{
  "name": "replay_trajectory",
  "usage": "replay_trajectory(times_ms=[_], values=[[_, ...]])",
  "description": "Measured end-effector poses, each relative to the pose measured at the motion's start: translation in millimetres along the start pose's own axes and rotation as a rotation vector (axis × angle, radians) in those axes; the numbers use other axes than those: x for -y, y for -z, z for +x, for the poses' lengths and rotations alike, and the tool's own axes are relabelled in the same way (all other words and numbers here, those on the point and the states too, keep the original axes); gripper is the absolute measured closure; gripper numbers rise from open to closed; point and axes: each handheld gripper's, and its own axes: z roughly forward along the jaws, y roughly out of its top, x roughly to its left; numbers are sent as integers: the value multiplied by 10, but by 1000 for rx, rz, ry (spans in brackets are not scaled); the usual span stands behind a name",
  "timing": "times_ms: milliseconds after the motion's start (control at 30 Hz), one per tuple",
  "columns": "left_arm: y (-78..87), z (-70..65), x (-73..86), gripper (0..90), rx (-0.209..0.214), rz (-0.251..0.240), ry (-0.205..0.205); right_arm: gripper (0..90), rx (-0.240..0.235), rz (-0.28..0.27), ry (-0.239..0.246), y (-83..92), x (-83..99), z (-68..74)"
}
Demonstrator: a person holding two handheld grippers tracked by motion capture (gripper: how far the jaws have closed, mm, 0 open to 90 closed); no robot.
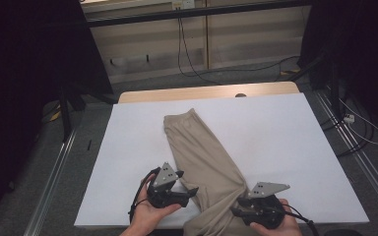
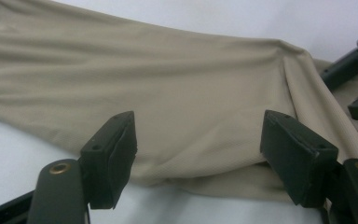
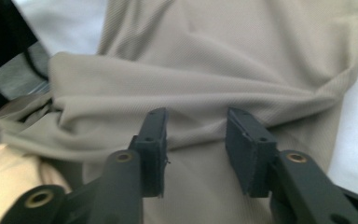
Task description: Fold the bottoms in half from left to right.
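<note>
Beige trousers (image 1: 202,152) lie diagonally across the white table (image 1: 285,147) — left gripper (image 1: 186,184) at their left edge, jaws wide; right gripper (image 1: 240,205) near, jaws parted, gripping nothing.

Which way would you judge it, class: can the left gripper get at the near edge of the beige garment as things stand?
Probably yes: the left gripper has its jaws open right at the beige garment, with only bare white table beside it.

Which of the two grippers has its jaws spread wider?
The left gripper: its jaws stand far apart before the beige cloth. The right gripper shows a narrower gap, with nothing pinched.
</note>
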Motion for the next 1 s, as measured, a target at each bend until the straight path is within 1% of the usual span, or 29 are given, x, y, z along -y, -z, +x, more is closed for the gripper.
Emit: replay_trajectory(times_ms=[33, 67, 100, 133, 167, 200, 233, 267, 300, 367, 400, 467, 500, 567, 600, 633, 667, 700, 733, 767, 800, 833, 867, 900, 933, 967, 1000], values=[[-17, -19, -3, 271, 4, 4, -3, 596, 10, 2, 4, -25, -11, 9], [-42, -47, 3, 270, 8, 5, -5, 644, 31, 11, 19, -49, -16, 21], [-70, -70, 9, 270, 6, 16, -23, 698, 54, 16, 37, -63, -13, 38], [-103, -95, 17, 271, 18, 32, -34, 765, 76, 16, 52, -62, -11, 44], [-131, -117, 25, 274, 27, 42, -41, 859, 77, 17, 45, -52, -9, 31], [-149, -132, 29, 280, 28, 49, -51, 900, 60, 18, 26, -35, -3, 8], [-165, -144, 31, 282, 33, 52, -57, 900, 50, 17, 9, -12, 2, -12], [-172, -150, 31, 288, 38, 58, -67, 900, 42, 14, 11, 20, 7, -26], [-171, -153, 33, 304, 31, 63, -74, 900, 36, 11, 12, 56, 8, -36], [-169, -155, 36, 311, 33, 59, -76, 900, 14, -8, -8, 150, 6, -71], [-164, -159, 38, 318, 29, 53, -69, 900, 14, -20, -13, 202, 8, -85], [-152, -146, 35, 320, 27, 51, -71, 900, 29, -26, -1, 289, 23, -106], [-150, -143, 34, 326, 22, 52, -73, 900, 33, -22, 3, 317, 37, -110], [-144, -130, 26, 333, 20, 42, -65, 900, 45, 15, 26, 337, 65, -114], [-136, -135, 23, 351, 18, 35, -63, 900, 49, 27, 30, 342, 80, -123], [-125, -143, 17, 405, 11, 27, -73, 900, 69, 54, 47, 357, 106, -136], [-114, -150, 12, 405, 24, 29, -78, 900, 69, 54, 47, 357, 106, -136], [-103, -166, 5, 430, 29, 25, -75, 900, 77, 62, 58, 373, 123, -151], [-95, -184, -2, 462, 33, 20, -83, 900, 88, 64, 56, 401, 145, -172], [-87, -200, -13, 488, 42, 18, -95, 900, 85, 63, 37, 433, 175, -201], [-88, -225, -22, 524, 63, 10, -92, 900, 79, 58, 21, 459, 201, -221], [-85, -244, -31, 561, 82, 11, -108, 900, 85, 49, 15, 474, 211, -209], [-86, -278, -33, 599, 107, 11, -111, 900, 94, 53, 25, 474, 212, -188], [-84, -309, -36, 651, 133, 28, -131, 900, 120, 66, 13, 460, 219, -187], [-93, -352, -29, 678, 156, 34, -144, 900, 167, 83, -1, 449, 230, -205], [-98, -385, -22, 695, 177, 54, -168, 900, 190, 95, -33, 440, 234, -234], [-108, -419, -7, 718, 196, 72, -185, 900, 213, 92, -66, 435, 226, -261]])
